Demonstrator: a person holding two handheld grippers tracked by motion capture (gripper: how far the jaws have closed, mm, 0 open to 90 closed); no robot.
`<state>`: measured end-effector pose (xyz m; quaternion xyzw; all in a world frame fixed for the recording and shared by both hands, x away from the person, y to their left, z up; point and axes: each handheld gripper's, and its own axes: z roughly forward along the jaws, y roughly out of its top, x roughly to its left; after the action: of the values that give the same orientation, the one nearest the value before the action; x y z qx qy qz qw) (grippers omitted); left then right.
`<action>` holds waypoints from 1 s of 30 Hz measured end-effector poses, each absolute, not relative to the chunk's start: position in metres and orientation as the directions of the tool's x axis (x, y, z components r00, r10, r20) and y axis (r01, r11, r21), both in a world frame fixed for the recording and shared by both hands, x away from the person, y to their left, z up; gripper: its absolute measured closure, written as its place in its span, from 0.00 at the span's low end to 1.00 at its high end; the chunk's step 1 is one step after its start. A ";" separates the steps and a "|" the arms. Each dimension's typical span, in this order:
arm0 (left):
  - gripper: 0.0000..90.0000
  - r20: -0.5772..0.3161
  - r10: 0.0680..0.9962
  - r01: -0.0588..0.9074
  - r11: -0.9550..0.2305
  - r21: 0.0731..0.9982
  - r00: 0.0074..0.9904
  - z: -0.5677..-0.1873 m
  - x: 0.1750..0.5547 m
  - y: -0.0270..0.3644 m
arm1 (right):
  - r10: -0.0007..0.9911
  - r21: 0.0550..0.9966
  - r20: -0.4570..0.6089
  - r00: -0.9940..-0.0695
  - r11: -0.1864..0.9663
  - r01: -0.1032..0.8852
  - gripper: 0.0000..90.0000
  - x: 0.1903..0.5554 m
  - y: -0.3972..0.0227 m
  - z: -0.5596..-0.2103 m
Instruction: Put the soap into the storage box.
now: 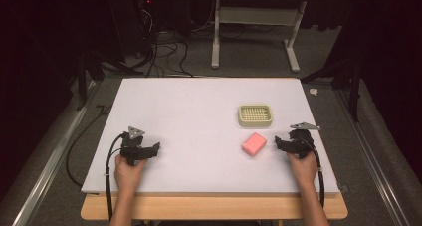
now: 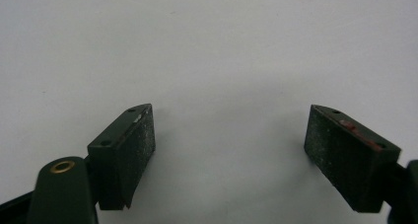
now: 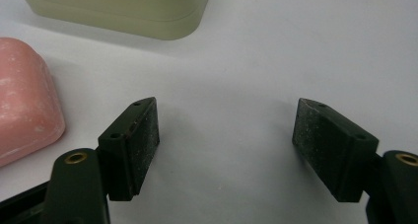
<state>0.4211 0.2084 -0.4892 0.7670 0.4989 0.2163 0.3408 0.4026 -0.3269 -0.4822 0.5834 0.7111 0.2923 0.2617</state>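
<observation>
A pink bar of soap (image 1: 254, 144) lies on the white tabletop (image 1: 189, 106), just in front of a pale green soap dish (image 1: 255, 115) with a gridded top. My right gripper (image 1: 278, 144) rests to the right of the soap with a small gap between them. Its jaws stand apart over bare table (image 3: 226, 125). In the right gripper view the soap (image 3: 24, 105) is at the left and the dish (image 3: 123, 9) at the top. My left gripper (image 1: 155, 149) sits near the front left, open over bare white surface (image 2: 229, 130).
The white tabletop lies on a wooden table whose front edge (image 1: 214, 208) shows below it. Cables (image 1: 164, 47) and a grey table frame (image 1: 254, 32) stand on the floor beyond the far edge. Metal rails (image 1: 50, 156) run along both sides.
</observation>
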 end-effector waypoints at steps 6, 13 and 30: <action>0.22 -0.008 0.913 0.618 -0.270 0.738 0.408 -0.489 0.421 0.208 | 0.984 0.720 -0.036 -0.177 0.148 0.678 0.29 0.402 -0.326 -0.482; 0.22 -0.007 0.913 0.618 -0.270 0.738 0.408 -0.489 0.421 0.208 | 0.983 0.722 -0.045 -0.177 0.154 0.674 0.28 0.402 -0.326 -0.482; 0.22 -0.010 0.913 0.619 -0.269 0.738 0.408 -0.489 0.421 0.209 | 0.984 0.717 -0.026 -0.174 0.140 0.683 0.28 0.403 -0.327 -0.482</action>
<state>0.4212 0.2086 -0.4892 0.7667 0.4995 0.2155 0.3409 0.4029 -0.3269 -0.4818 0.5880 0.7089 0.2906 0.2591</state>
